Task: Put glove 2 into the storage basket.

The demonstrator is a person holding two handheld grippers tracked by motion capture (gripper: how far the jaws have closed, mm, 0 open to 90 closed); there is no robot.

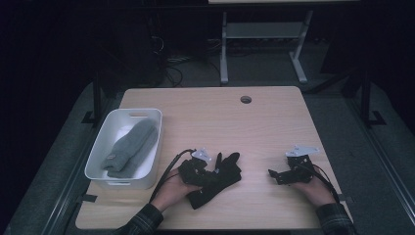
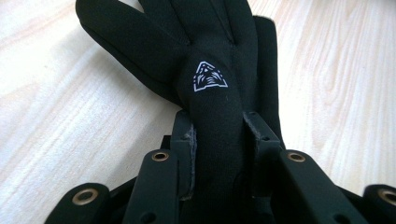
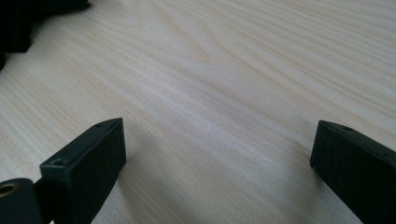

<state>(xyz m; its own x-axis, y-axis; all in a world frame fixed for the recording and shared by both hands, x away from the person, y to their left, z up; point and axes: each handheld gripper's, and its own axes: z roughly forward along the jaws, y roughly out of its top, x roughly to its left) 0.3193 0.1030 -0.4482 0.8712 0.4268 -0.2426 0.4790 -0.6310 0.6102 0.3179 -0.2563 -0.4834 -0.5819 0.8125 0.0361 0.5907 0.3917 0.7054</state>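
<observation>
Lab-like room: bare wooden table, floor cables, dark surroundings.

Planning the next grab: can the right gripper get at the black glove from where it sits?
Probably yes. The right gripper rests with fingers spread wide and nothing between them, and bare table lies between it and the black glove. The left gripper already pinches the glove.

The black glove looks like smooth matt stretch cloth with a white printed emblem, the bench is pale, lightly grained wood with a satin finish, the bin smooth white plastic, and the grey glove soft knitted cloth
</observation>
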